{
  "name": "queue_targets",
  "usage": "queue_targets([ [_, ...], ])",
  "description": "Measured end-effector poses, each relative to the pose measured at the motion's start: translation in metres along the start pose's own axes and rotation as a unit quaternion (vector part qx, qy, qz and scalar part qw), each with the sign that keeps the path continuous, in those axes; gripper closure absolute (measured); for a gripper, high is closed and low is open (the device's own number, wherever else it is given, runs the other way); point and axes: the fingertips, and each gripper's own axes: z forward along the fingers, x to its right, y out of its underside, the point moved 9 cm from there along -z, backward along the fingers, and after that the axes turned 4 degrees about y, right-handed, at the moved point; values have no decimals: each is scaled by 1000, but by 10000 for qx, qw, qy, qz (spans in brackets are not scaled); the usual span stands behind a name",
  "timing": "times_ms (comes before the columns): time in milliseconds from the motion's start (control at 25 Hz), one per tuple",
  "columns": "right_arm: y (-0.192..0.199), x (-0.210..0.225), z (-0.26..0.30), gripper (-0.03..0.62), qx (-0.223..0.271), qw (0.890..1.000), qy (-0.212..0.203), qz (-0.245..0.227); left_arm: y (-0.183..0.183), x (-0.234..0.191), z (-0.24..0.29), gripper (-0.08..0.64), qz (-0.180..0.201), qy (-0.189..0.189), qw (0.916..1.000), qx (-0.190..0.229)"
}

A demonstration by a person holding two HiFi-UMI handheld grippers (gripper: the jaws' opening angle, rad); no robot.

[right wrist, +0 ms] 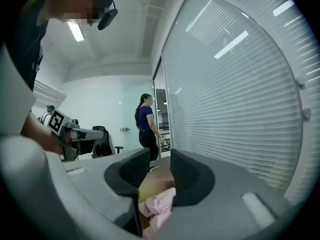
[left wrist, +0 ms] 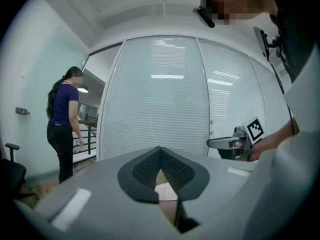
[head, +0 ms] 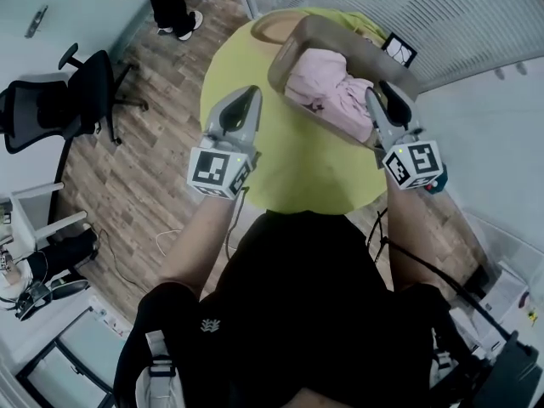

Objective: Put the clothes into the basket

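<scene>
Yellow round bench (head: 297, 172) in an office, pink clothes (head: 331, 92) heaped in the basket (head: 293, 45).
Left tongs (head: 249, 94) hang closed and empty, clear of the work; right tongs (head: 376, 94), partly apart with nothing pinched, hover just beside the clothes, seemingly placed to tuck or release them.

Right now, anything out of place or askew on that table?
Nothing spilled or damaged. One oddity: the pink garment is heaped in the basket on the yellow round table, and its edge seems to lap over the near rim beside the right tool. The basket is blurred, so its tilt is unclear.
</scene>
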Motion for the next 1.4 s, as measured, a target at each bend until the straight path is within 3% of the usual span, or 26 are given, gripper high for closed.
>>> queue_targets([
  [280, -12, -8, -35, 499, 151, 9999, 62, -10, -11, 14, -8, 553, 21, 47, 9999, 118],
  [560, -11, -5, -57, 589, 195, 9990, 389, -38, -8, 22, -13, 553, -13, 26, 9999, 152],
  [1400, 13, -5, -71, 591, -33, 9986, 517, 56, 0, 37, -23, 553, 30, 119, 9999, 22],
])
